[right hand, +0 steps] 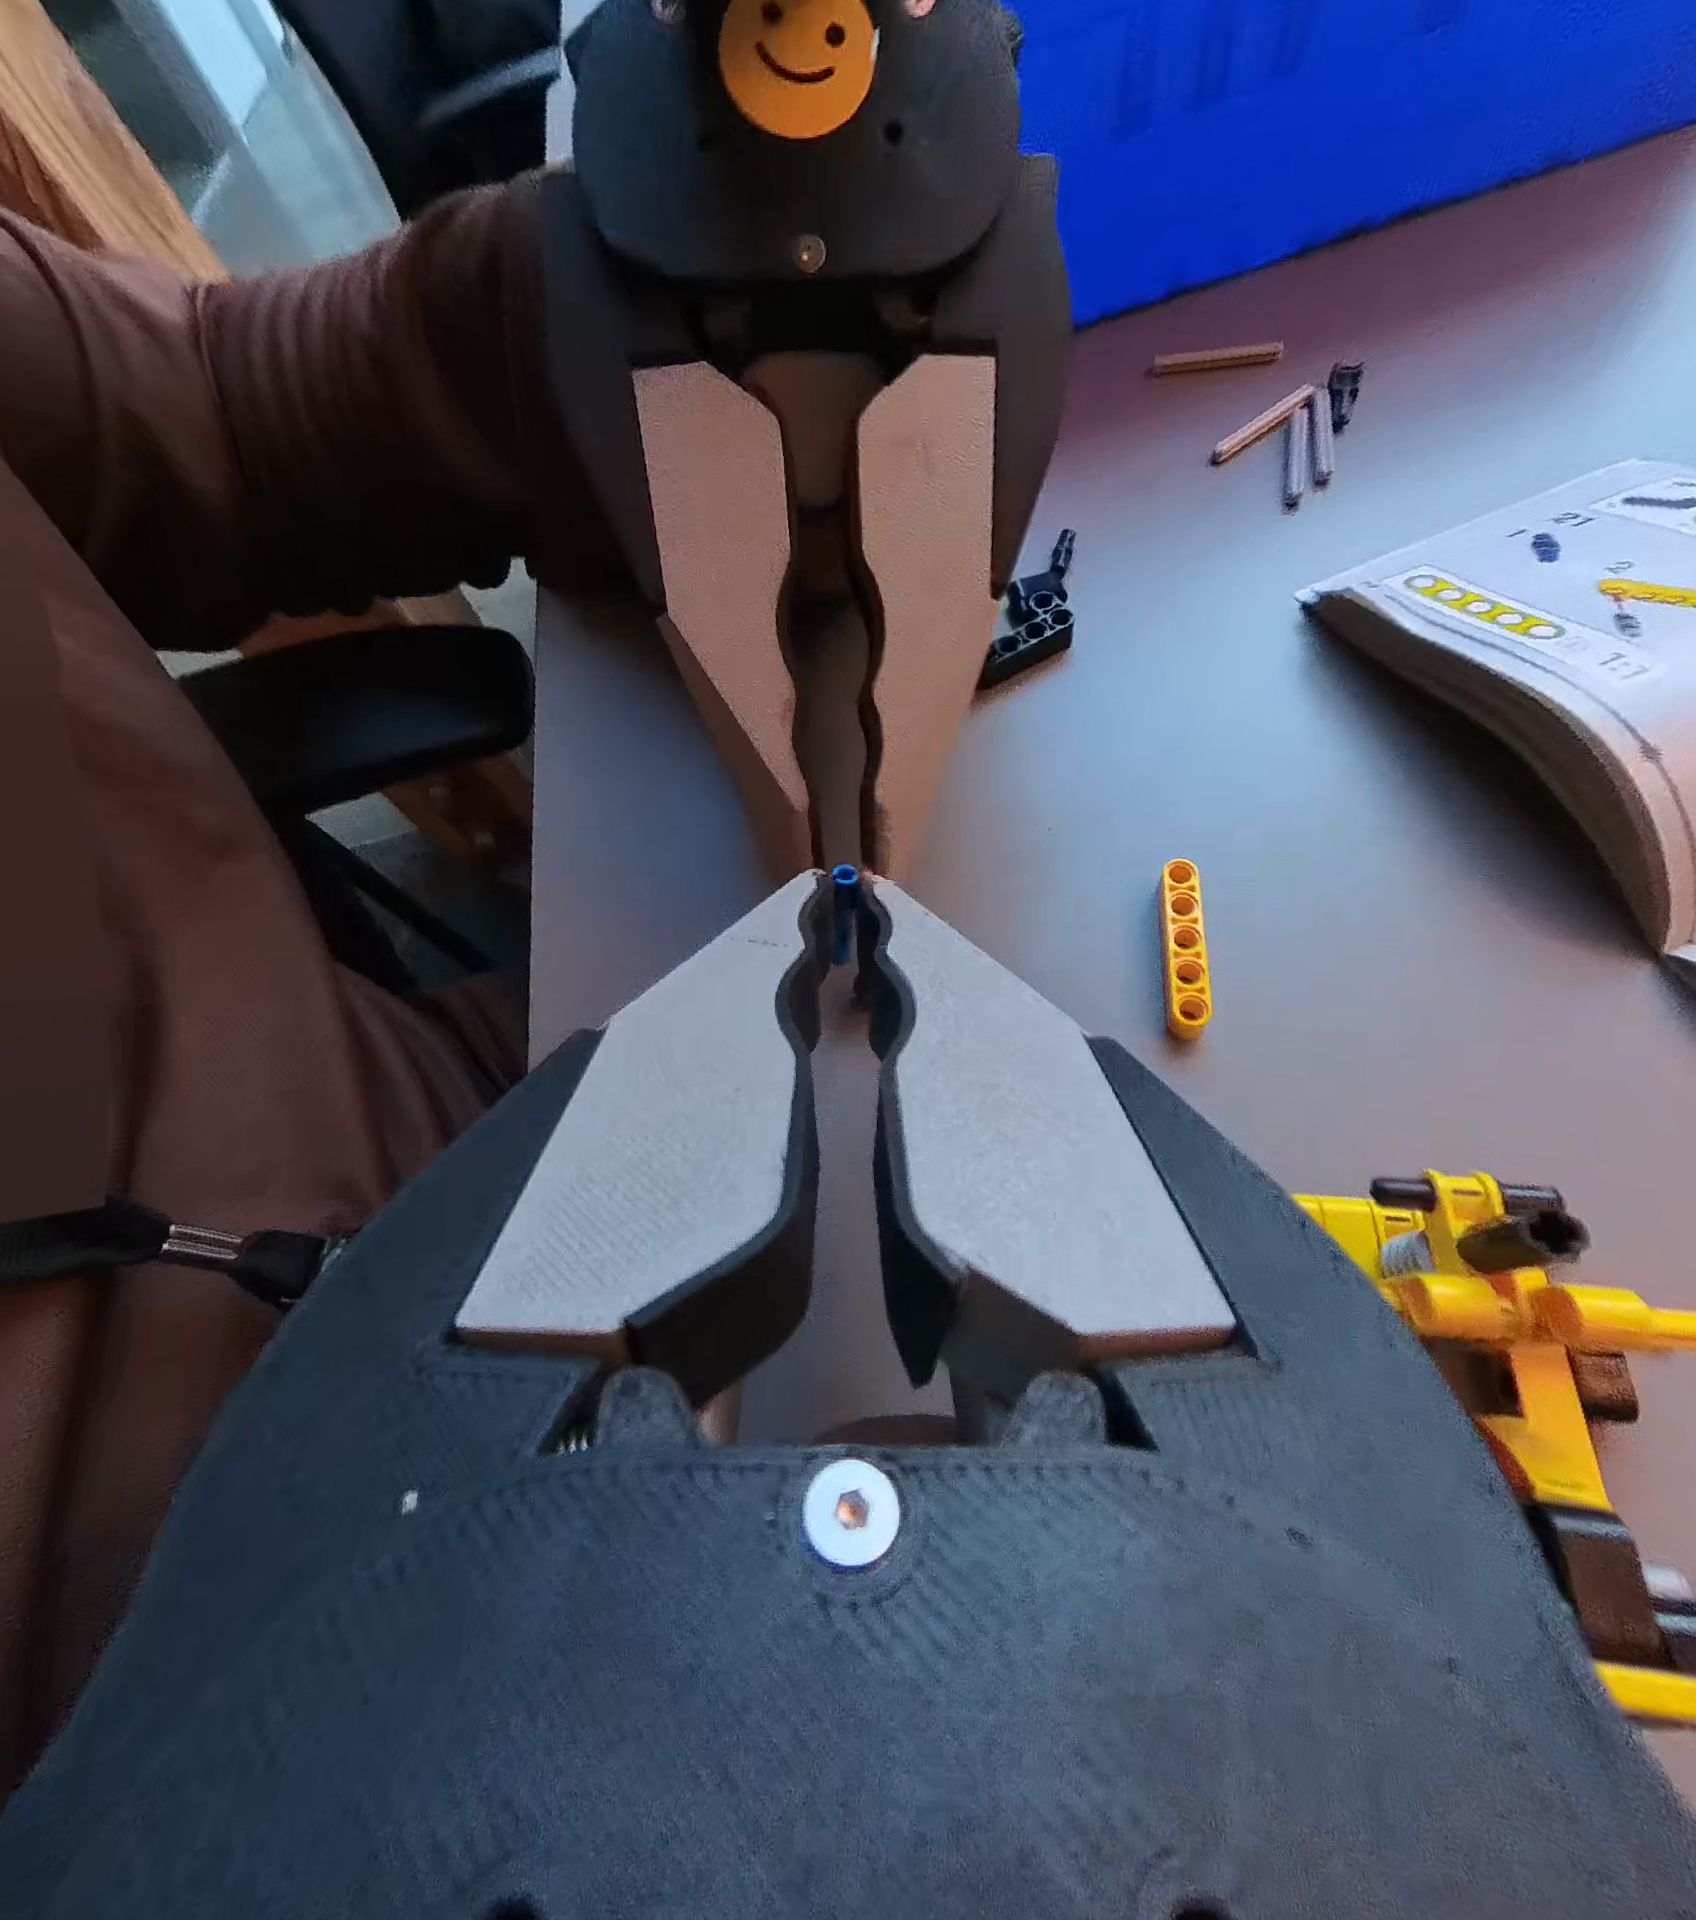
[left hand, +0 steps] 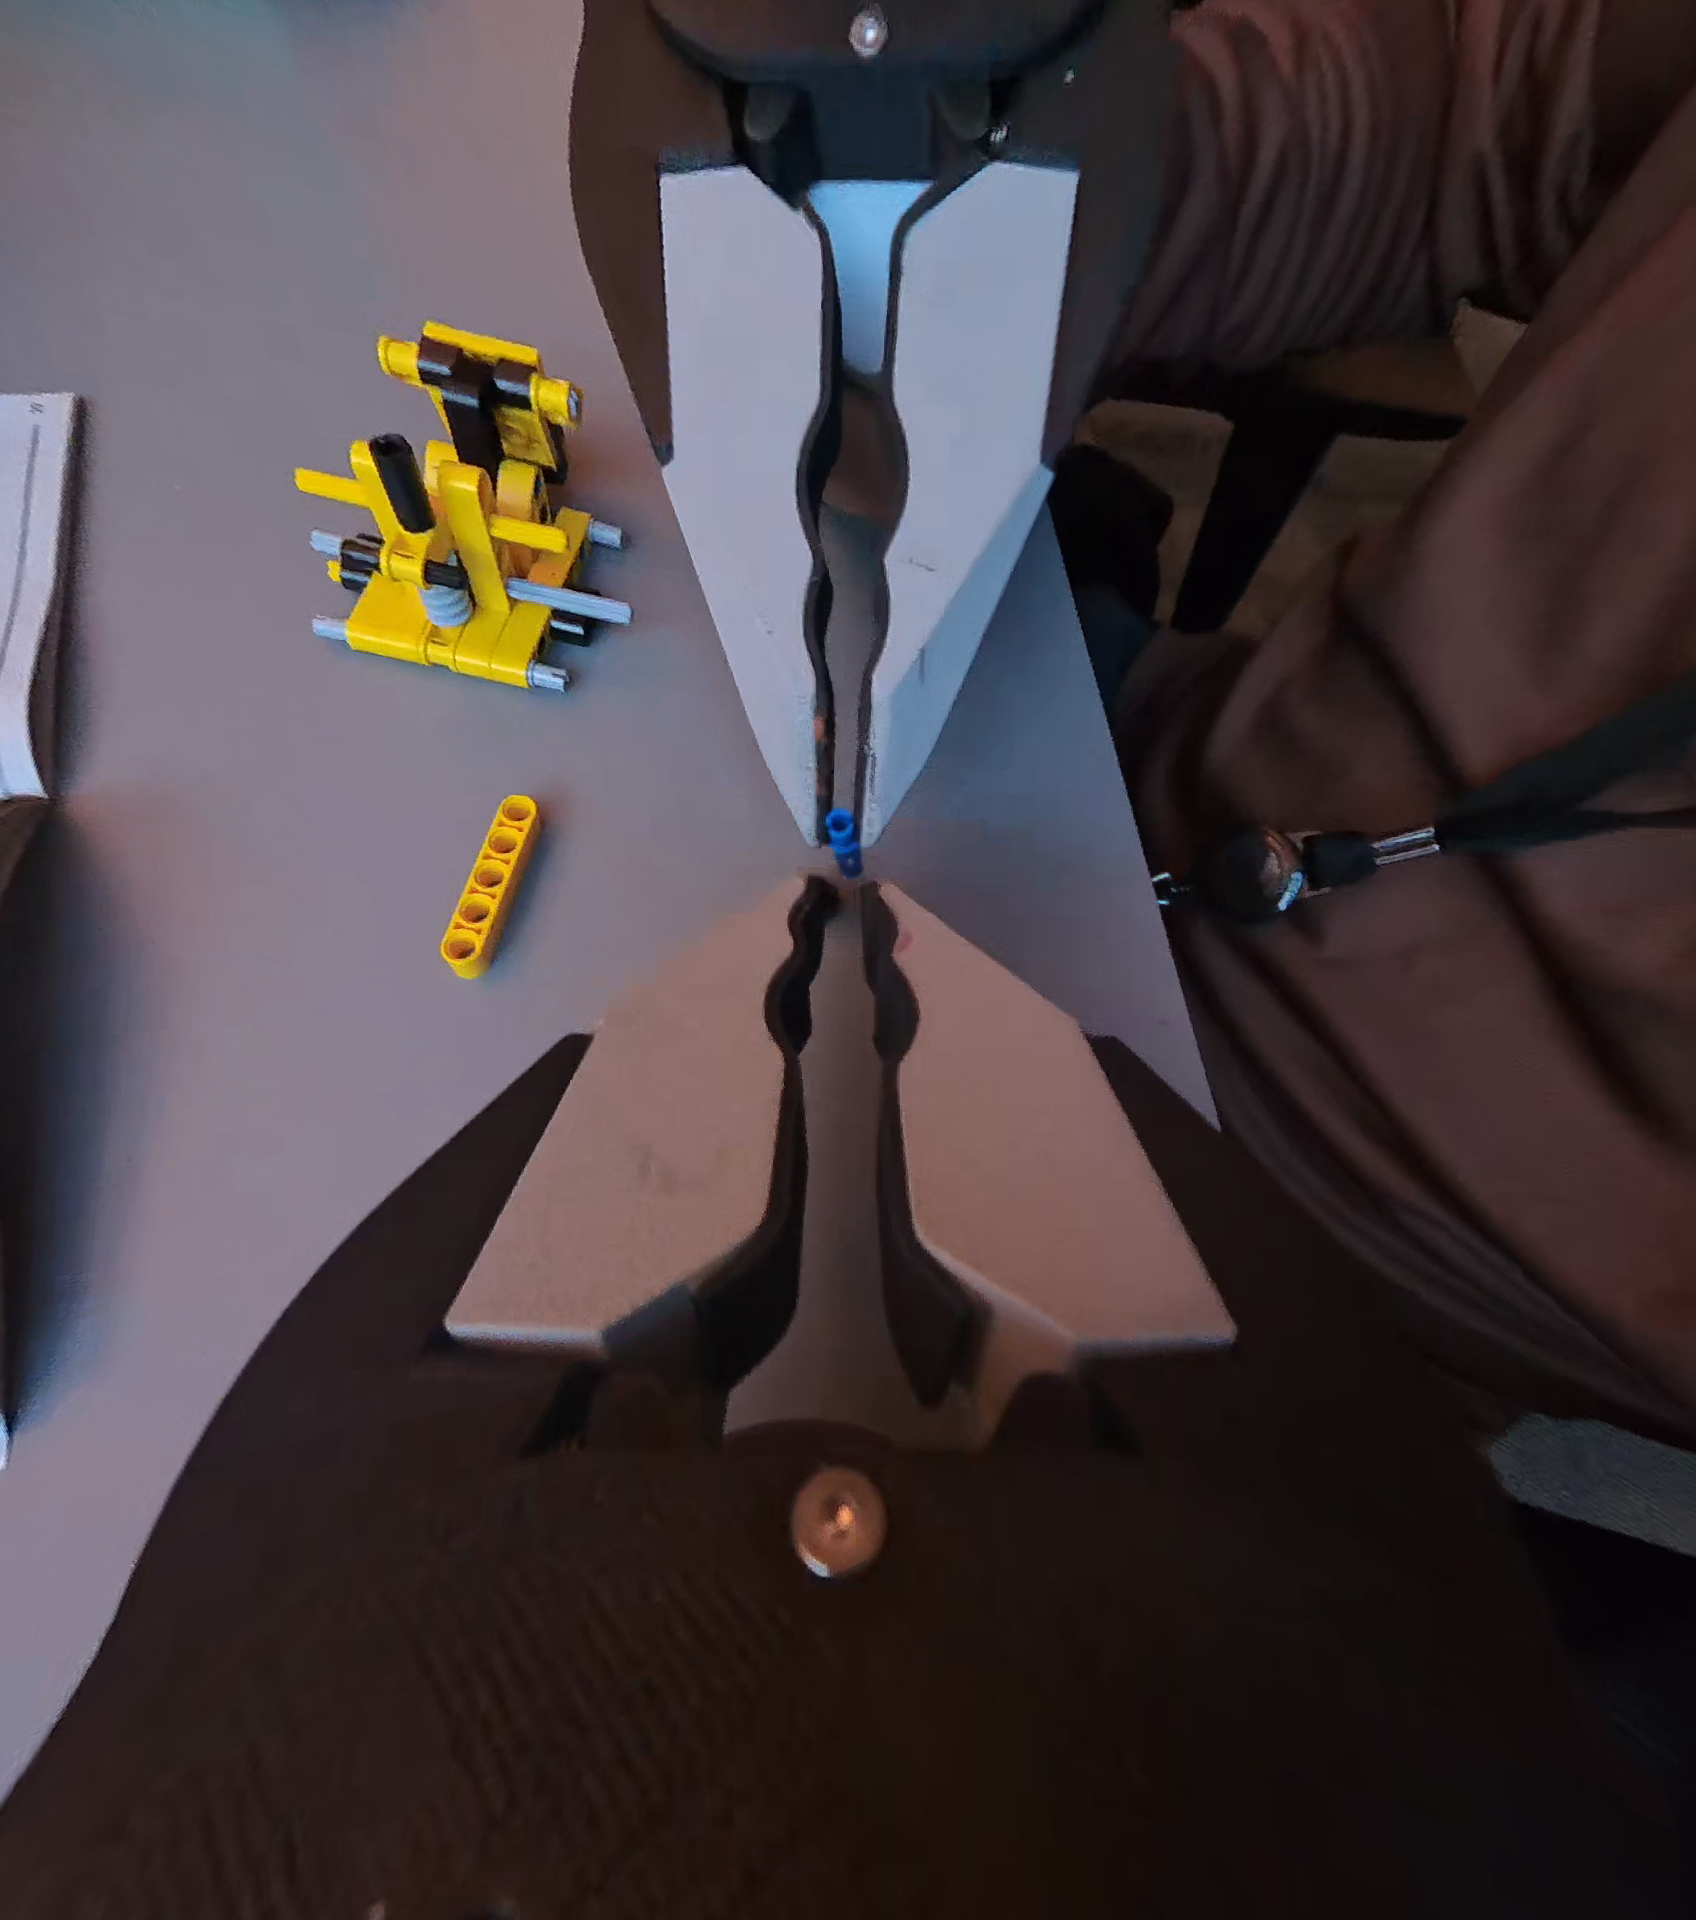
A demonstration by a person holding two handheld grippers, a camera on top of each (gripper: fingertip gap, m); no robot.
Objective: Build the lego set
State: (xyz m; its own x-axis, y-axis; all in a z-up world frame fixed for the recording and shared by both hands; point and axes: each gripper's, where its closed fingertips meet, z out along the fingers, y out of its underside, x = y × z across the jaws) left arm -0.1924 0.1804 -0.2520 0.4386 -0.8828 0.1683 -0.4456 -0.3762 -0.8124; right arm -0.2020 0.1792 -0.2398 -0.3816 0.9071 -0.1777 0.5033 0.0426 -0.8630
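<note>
A plain grey table (right hand: pixel 1343 831) carries everything, its near edge running past a person in a brown top (left hand: pixel 1550 520) seated close against it. A black chair (right hand: pixel 356 717) and wooden floor show beyond the edge, and a blue box (right hand: pixel 1395 135) stands at the far side of the table.

The two grippers meet tip to tip over the table near its edge. The right gripper (right hand: pixel 846 894) has its jaws closed on a small blue pin (right hand: pixel 844 904), which sticks out past the tips. The left gripper (left hand: pixel 844 896) faces it with its jaws a narrow gap apart, the tips just short of the pin's free end (left hand: pixel 841 836) and gripping nothing.

A loose yellow beam (right hand: pixel 1185 948) with five holes lies on the table just beside the grippers. Farther off stands the partly built yellow model (left hand: pixel 459 520), with black and grey axles through it. An open booklet (right hand: pixel 1571 665) lies beyond the beam. Near the blue box are a few grey and brown axles (right hand: pixel 1291 426), and a black angled piece (right hand: pixel 1036 613) lies half hidden behind the left gripper.
</note>
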